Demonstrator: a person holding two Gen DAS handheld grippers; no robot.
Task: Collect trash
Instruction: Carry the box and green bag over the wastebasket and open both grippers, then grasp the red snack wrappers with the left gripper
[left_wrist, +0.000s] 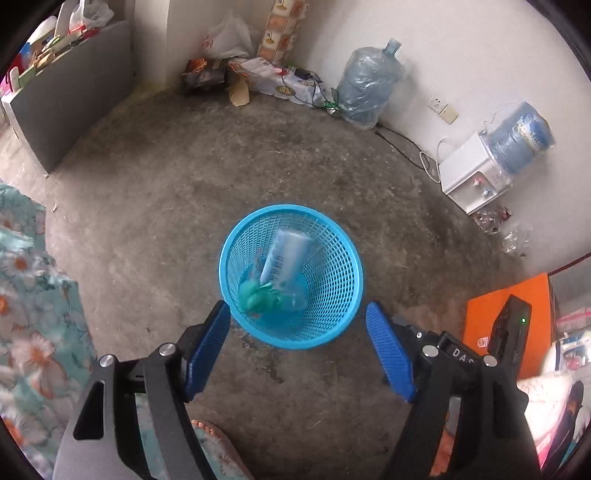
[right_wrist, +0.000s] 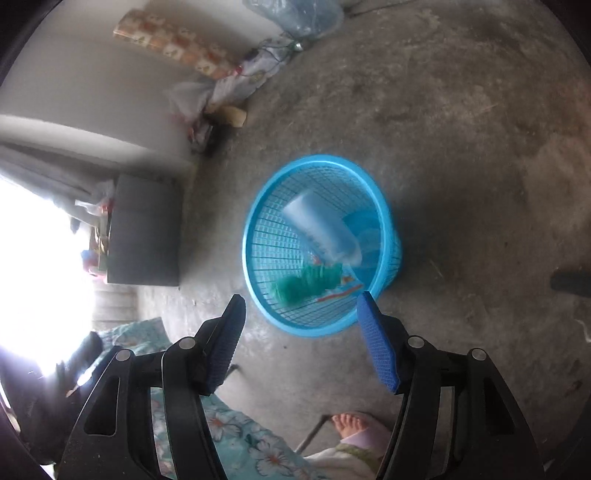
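a blue mesh basket (left_wrist: 291, 275) stands upright on the bare concrete floor (left_wrist: 177, 184), and both views look down into it. inside it a pale plastic bottle (left_wrist: 283, 258) leans tilted against the mesh wall, its lower end near the basket's bottom. beside the bottle's lower end lies a crumpled green piece of trash (left_wrist: 255, 295), with a thin red and white scrap just next to it, seen best from the right wrist view.

the left gripper (left_wrist: 298, 345) hangs above the near rim of the basket with its blue fingers (left_wrist: 208, 345) spread wide apart; nothing sits between them, only the basket and floor below. the right gripper (right_wrist: 301, 332) is likewise over the near edge of the basket (right_wrist: 319, 243), its fingers (right_wrist: 376, 339) apart and holding nothing. in that view the bottle (right_wrist: 321, 230) and the green trash (right_wrist: 306, 282) look slightly blurred.

along the wall stand a large water jug wrapped in plastic (left_wrist: 369, 86), a white water dispenser (left_wrist: 476, 173) with a blue jug lying on top, and a heap of bags and wrappers (left_wrist: 258, 74) in the corner. a dark grey cabinet (left_wrist: 70, 107) stands to the left. floral cloth (left_wrist: 33, 314) fills the left edge, and a person's bare foot (right_wrist: 351, 424) shows on the floor in the right wrist view.
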